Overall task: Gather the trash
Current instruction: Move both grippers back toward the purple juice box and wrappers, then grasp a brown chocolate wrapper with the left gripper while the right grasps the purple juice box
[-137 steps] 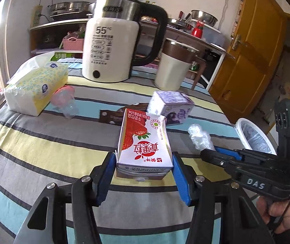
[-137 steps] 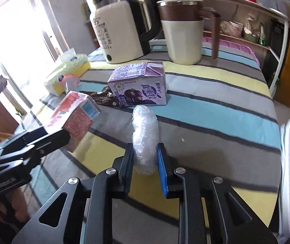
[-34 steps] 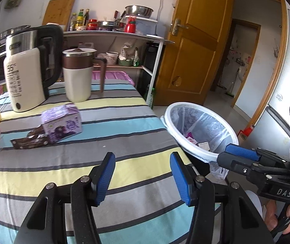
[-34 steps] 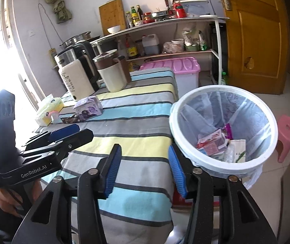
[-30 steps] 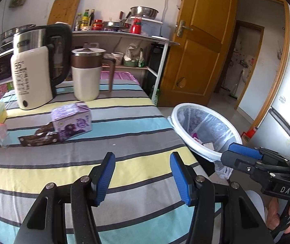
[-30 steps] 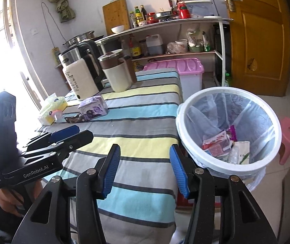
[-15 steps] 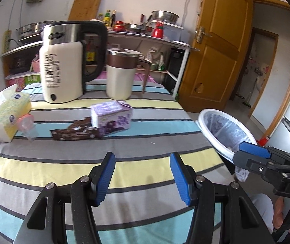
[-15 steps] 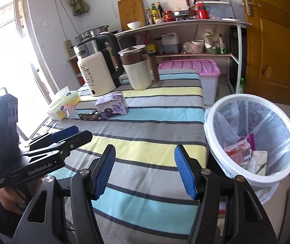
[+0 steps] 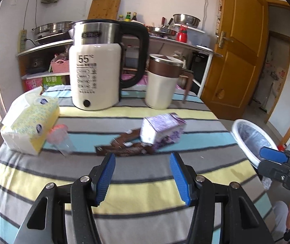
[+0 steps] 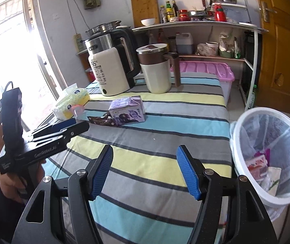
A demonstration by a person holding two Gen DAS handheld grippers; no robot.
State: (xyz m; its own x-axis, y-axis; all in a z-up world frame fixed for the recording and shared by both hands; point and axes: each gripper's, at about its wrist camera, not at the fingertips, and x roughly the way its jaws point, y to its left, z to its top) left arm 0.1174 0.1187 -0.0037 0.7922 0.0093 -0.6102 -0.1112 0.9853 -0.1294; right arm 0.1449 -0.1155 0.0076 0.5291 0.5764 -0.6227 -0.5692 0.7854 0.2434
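— Where's the trash?

— A purple juice carton (image 9: 161,131) lies on the striped table (image 9: 145,191), touching a brown foil wrapper (image 9: 122,147). The white lined bin (image 10: 270,156) beside the table's edge holds cartons.

— And the tongs?

— The left tongs (image 9: 142,177) hover released and empty, pointing at the wrapper. The right tongs (image 10: 145,170) are released and empty too, over the table near the bin.

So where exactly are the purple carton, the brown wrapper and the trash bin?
purple carton (image 9: 162,134), left wrist view, on its front face.
brown wrapper (image 9: 122,149), left wrist view, on the middle of the packet lying flat.
trash bin (image 10: 238,163), right wrist view, on its white rim, near side.
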